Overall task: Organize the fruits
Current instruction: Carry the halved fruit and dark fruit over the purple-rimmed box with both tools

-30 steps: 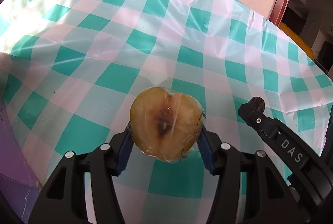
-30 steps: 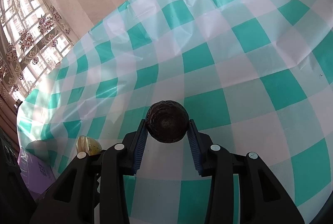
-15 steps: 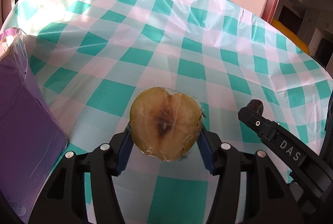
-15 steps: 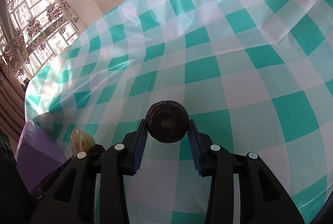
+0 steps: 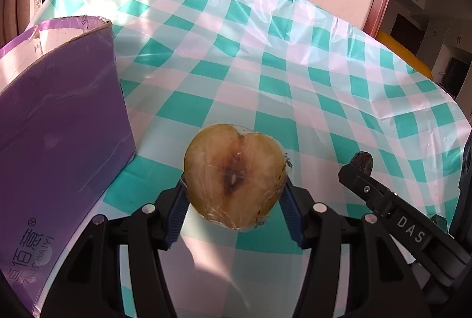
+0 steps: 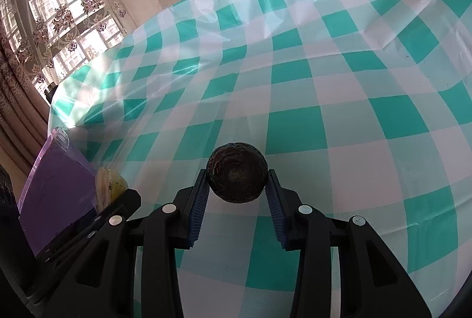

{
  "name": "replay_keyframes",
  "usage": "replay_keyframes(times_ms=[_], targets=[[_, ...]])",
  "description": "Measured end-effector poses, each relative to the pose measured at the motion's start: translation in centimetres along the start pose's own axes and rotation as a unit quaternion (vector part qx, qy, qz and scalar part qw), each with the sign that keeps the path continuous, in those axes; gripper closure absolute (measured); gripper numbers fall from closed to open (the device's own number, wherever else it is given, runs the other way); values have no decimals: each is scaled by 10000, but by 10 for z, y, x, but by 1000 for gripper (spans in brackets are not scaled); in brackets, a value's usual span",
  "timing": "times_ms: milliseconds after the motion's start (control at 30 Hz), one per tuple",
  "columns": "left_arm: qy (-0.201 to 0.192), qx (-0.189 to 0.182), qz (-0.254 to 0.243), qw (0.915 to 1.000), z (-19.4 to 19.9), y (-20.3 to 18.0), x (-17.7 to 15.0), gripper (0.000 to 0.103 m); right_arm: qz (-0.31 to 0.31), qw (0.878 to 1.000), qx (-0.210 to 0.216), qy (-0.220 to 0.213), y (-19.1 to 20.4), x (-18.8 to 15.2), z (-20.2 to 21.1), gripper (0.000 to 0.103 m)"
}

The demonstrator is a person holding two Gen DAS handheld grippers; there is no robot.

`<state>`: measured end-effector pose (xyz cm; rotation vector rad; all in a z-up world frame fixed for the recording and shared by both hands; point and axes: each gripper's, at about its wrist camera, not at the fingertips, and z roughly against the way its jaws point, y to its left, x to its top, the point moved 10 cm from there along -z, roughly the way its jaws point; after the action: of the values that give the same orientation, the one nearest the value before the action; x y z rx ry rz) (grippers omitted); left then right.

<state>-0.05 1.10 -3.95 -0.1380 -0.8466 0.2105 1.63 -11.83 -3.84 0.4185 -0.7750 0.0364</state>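
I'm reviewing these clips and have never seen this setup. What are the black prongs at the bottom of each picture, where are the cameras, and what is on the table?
There is no robot here: a person holds a two-finger clamp in each hand, and each clamp has a wide-angle camera looking forward along its fingers. The black prongs are those fingers.

The left wrist view shows the left gripper shut on a browned, cut half fruit wrapped in clear film. The right wrist view shows the right gripper shut on a dark, rough-skinned round fruit.

Each camera also catches the other clamp at its edge. Below lies a green-and-white checked plastic tablecloth, with a purple cardboard box standing at the left. What is inside the box cannot be seen.
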Motion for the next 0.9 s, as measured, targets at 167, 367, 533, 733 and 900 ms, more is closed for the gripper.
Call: replay_keyframes(times_ms=[167, 367, 533, 733, 900], targets=[[-139, -26, -73, 9999, 14, 2, -5, 46, 66, 9999, 101, 32, 6, -10, 8, 64], [-228, -39, 37, 9997, 32, 13, -16, 46, 234, 9995, 190, -27, 17, -16, 19, 64], [-458, 83, -106, 9989, 56, 17, -16, 46, 322, 9988, 285, -226, 30, -14, 35, 64], [-1280, 263, -500, 9902, 113, 6, 14, 46, 284, 9969, 497, -539, 48, 2, 58, 64], [-1449, 699, -285, 9866, 148, 30, 34, 46, 691, 9929, 766, -593, 86, 3, 71, 64]])
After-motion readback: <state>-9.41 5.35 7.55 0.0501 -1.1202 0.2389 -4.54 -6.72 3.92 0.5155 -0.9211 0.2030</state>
